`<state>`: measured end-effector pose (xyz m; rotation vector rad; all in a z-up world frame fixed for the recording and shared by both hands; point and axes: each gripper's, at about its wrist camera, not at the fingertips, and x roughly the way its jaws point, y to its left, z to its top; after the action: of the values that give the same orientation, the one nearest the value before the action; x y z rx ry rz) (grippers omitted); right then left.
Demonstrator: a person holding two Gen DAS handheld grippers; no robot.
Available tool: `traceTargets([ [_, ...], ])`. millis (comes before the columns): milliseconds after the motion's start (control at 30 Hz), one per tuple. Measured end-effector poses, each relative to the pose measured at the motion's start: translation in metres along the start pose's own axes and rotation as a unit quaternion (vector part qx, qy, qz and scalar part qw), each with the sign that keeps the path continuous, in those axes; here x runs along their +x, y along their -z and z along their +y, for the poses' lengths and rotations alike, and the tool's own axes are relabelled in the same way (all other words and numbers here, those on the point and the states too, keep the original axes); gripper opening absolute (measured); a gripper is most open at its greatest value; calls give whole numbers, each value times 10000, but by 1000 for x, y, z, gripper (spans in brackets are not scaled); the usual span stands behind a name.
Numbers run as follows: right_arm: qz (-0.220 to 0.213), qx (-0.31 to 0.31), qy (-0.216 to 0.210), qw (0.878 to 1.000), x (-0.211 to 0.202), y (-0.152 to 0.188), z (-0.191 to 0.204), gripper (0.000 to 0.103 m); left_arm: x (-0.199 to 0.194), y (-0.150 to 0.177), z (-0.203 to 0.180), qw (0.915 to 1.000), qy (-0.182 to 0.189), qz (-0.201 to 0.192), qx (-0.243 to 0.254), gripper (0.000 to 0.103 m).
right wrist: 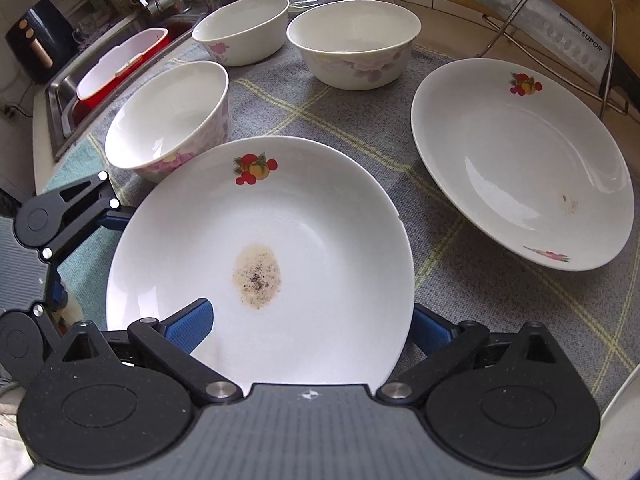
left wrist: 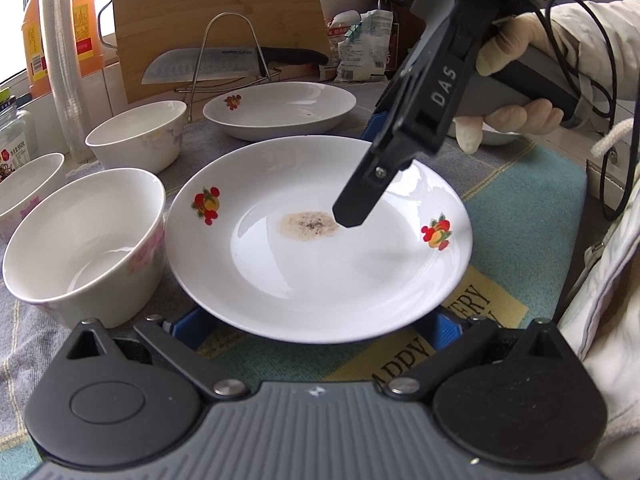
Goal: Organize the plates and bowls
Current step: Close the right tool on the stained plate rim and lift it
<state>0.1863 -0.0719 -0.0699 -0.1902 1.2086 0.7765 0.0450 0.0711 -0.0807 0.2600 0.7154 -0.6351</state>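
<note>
I am working over the worktop (right wrist: 460,280), judging that the near plate (left wrist: 316,264) should be stacked onto the far plate (right wrist: 520,160) at the right of the right-wrist frame. The near plate is sitting mid-frame between both tools. My right tool (right wrist: 308,324) is straddling its rim, spread wide and not yet pinching; my left tool (left wrist: 308,326) is likewise gaping around the near edge. I am minding the three bowls (right wrist: 172,120) just beside, and keeping the stained plate level.
</note>
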Motion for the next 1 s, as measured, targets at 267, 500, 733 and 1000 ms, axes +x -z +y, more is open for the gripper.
traceTargets([
  [267, 105, 502, -623, 9967, -3, -11, -22, 103, 1, -1, 1, 10000, 7, 7, 0, 103],
  [500, 250, 483, -822, 9951, 3, -19, -17, 103, 1, -1, 1, 10000, 27, 0, 24, 103],
  [733, 402, 575, -889, 9936, 4, -23, -21, 103, 1, -2, 0, 10000, 35, -9, 42, 103],
  [1000, 602, 545, -929, 9924, 6, -28, -20, 103, 1, -2, 0, 10000, 40, 19, 53, 103],
])
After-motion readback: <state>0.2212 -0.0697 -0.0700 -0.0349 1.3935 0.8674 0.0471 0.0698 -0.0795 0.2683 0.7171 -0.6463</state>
